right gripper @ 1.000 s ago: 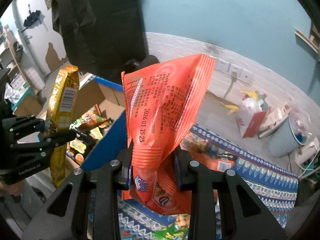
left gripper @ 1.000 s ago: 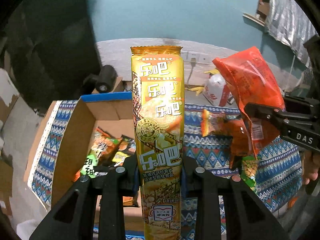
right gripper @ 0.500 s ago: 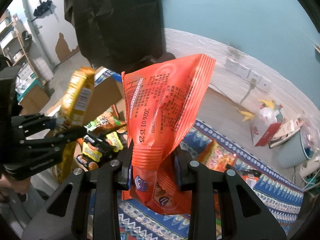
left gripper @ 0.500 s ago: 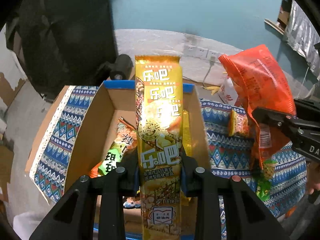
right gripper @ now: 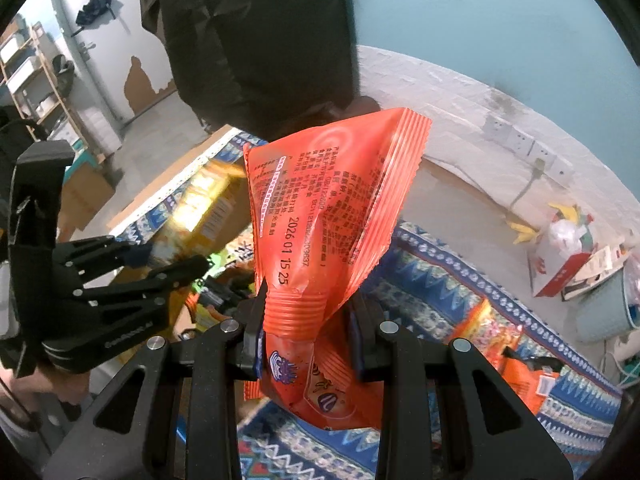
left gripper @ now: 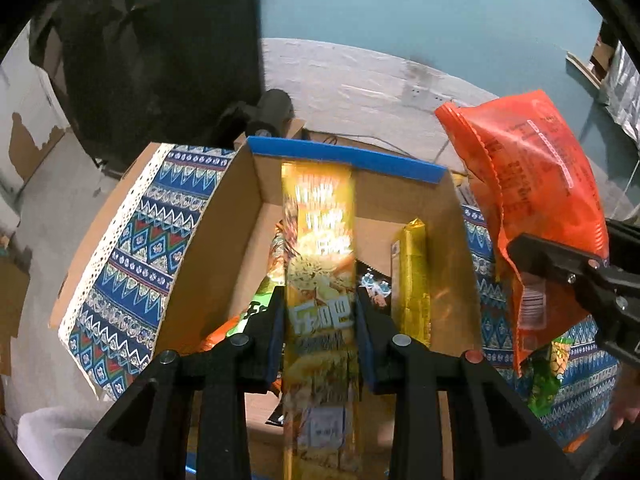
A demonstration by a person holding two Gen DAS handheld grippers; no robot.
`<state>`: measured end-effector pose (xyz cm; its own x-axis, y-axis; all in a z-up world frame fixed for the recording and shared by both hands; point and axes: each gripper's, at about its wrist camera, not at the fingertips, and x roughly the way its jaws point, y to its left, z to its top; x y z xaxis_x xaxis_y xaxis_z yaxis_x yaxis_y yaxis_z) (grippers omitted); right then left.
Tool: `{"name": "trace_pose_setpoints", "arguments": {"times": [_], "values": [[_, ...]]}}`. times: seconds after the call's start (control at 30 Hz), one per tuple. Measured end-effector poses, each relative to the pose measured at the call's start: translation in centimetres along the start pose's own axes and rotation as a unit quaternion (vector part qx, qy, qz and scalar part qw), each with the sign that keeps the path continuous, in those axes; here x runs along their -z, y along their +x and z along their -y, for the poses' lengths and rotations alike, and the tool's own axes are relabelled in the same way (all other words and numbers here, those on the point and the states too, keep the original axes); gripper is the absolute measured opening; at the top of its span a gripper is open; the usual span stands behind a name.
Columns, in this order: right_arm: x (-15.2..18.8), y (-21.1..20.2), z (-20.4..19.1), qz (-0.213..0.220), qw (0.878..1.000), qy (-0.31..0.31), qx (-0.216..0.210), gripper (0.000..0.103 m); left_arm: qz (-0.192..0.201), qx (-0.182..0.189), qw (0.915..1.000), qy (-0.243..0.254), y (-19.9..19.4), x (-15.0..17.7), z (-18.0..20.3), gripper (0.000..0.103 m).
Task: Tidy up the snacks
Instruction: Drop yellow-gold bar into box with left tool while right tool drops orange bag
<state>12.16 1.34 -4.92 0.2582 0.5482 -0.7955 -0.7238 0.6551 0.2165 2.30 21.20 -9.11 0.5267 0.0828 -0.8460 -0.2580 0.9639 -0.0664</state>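
Note:
My left gripper (left gripper: pixel 320 320) is shut on a long yellow snack packet (left gripper: pixel 318 240), which stands upright and motion-blurred over the open cardboard box (left gripper: pixel 212 264). Inside the box lie several packets, among them a golden one (left gripper: pixel 412 276) leaning on the right wall. My right gripper (right gripper: pixel 308 320) is shut on the lower part of a crumpled orange packet (right gripper: pixel 332 208), held up in the air just right of the box. From the left wrist view the orange packet (left gripper: pixel 532 184) and the right gripper (left gripper: pixel 520 252) hang beyond the box's right wall. The left gripper (right gripper: pixel 160 260) appears at the left of the right wrist view.
The box sits on a blue patterned cloth (right gripper: pixel 432 280) with a white lace edge. Loose orange snacks (right gripper: pixel 492 328) and a green packet (left gripper: pixel 548 376) lie on the cloth to the right. A dark garment (right gripper: pixel 260 40) hangs behind the box. A red-and-white bag (right gripper: pixel 560 252) and a bin (right gripper: pixel 608 312) stand on the floor.
The left gripper has carried the yellow packet from beside the box to over its inside and sunk a little. The right gripper has followed with the orange packet, closer to the box.

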Motion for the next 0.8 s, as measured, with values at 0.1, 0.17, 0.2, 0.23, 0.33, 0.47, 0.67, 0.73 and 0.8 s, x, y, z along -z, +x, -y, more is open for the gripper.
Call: {"name": "trace_pose_setpoints", "arguments": {"times": [0.1,0.17,0.2,0.23,0.33,0.47,0.67,0.73,0.8], "values": [[-0.2,0.7,-0.5,-0.006,1.0,0.003,-0.005,0.029,-0.001,-0.008,0.9999,-0.006,-0.1,0.0,-0.3,0.033],[-0.3,1.2,-0.8,-0.011,1.0,0.006,-0.009,0.029,-0.001,-0.01,0.9999,-0.01,-0.3,0.0,-0.6,0.039],[-0.4,1.5,-1.0,-0.014,1.0,0.007,-0.011,0.029,-0.001,-0.011,0.9999,-0.011,-0.4,0.0,-0.8,0.043],[-0.4,1.8,-1.3,-0.016,1.0,0.008,-0.011,0.029,0.002,-0.014,0.9998,-0.013,-0.6,0.1,-0.9,0.048],[-0.6,2.5,-1.5,-0.021,1.0,0.011,-0.014,0.029,0.008,-0.018,0.9997,-0.013,-1.3,0.3,-1.3,0.049],[-0.8,3.3,-2.1,-0.028,0.999,0.015,-0.02,0.029,0.012,-0.023,0.9996,-0.015,-1.9,0.5,-1.9,0.049],[-0.9,4.4,-2.9,-0.04,0.999,0.018,-0.029,0.033,0.015,-0.026,0.9994,-0.02,-2.6,0.8,-2.5,0.05],[-0.9,4.6,-2.9,-0.042,0.999,0.02,-0.027,0.035,0.016,-0.026,0.9993,-0.021,-2.8,0.8,-2.6,0.05],[-0.8,4.5,-2.9,-0.042,0.999,0.022,-0.024,0.04,0.016,-0.025,0.9994,-0.02,-3.0,0.8,-2.4,0.051]]}}
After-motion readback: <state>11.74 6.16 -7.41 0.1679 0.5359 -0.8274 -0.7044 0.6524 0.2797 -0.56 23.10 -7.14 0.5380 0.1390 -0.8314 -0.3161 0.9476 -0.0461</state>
